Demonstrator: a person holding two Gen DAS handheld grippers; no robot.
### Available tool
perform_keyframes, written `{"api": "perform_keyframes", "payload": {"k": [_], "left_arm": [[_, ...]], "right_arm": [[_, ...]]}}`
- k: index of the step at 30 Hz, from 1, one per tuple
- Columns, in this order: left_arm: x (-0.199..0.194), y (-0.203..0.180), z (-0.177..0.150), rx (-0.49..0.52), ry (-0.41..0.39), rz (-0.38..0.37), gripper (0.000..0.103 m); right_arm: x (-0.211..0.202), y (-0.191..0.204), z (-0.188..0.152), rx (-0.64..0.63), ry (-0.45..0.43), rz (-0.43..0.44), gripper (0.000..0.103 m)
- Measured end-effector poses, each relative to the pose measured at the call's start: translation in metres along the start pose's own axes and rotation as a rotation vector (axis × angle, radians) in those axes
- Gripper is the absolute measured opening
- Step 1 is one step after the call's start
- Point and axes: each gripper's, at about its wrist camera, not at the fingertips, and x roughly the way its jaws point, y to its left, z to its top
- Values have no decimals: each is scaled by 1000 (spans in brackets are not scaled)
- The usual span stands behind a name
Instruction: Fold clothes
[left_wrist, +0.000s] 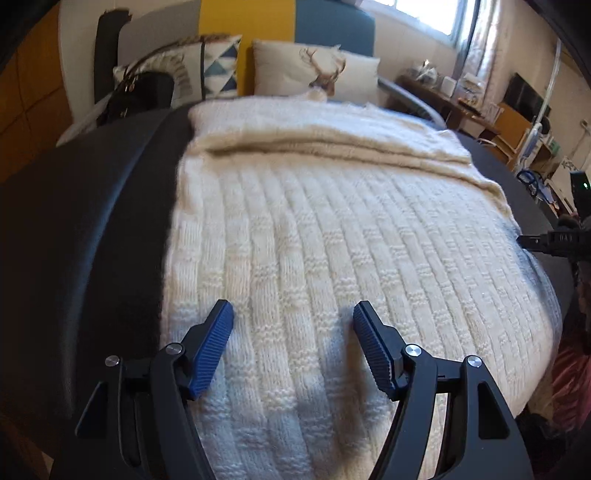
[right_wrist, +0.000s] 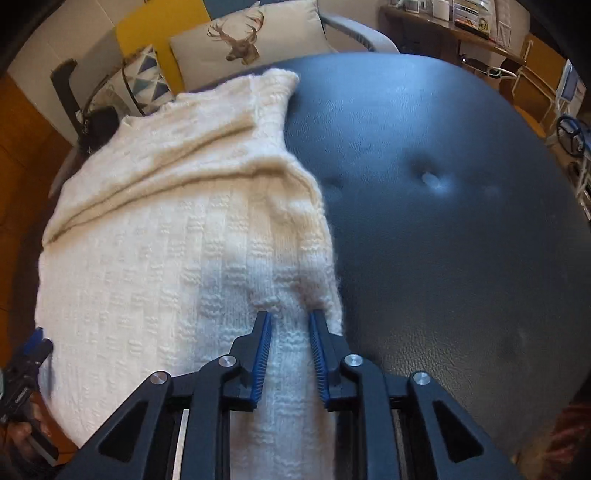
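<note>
Your dark padded ottoman (right_wrist: 443, 206) carries the cream knit sweater (left_wrist: 332, 240), which covers its 9 o'clock side in the right wrist view. Your left tongs (left_wrist: 293, 314) sit spread wide above the knit, gripping nothing. Your right tongs (right_wrist: 290, 319) are pinching the sweater's edge.

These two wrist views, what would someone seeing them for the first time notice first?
A big cream knit sweater covers much of a dark padded table, its far end folded over in a thick band. The right gripper pinches the sweater's near right edge between blue pads, while the left gripper hangs open over the knit. Behind, a deer pillow leans against a yellow and blue wall.
</note>
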Motion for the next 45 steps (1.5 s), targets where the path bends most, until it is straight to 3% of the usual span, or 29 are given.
{"api": "perform_keyframes", "payload": {"k": [3,6,8,10,12,15,17,19,23,27,32,37,45], "left_arm": [[-8,3,9,-25,-22,-52,71],[-10,5,31,-27,-67,-44,71],[-4,7,46,-22,-77,-29,71],[16,11,56,-9,-28,34,71],[30,19,54,-27,4,36,71],[34,19,49,8,-7,52,71],[28,17,45,4,-28,38,71],[16,18,41,-45,-52,-27,71],[-9,5,25,-51,-127,-78,71],[-8,-5,16,-46,-91,-138,71],[-7,-12,16,7,-69,-150,71],[-15,-11,21,1,-102,-150,71],[-26,-14,18,-16,-120,-147,71]], "right_arm": [[-10,-2,9,27,-47,20,23],[-7,15,30,-19,-81,53,25],[11,23,46,-27,-67,25,25],[28,22,56,-29,-45,-20,23],[36,12,59,-8,-58,-90,18],[32,7,55,25,-68,-81,21],[19,14,44,24,-92,-37,24],[5,29,26,-5,-94,52,25],[-14,60,-22,-77,-76,127,26],[-21,80,-62,-146,-31,91,27],[-28,94,-80,-159,-21,31,27],[-34,102,-86,-188,-14,-22,28],[-48,109,-92,-213,-49,-23,30]]}}
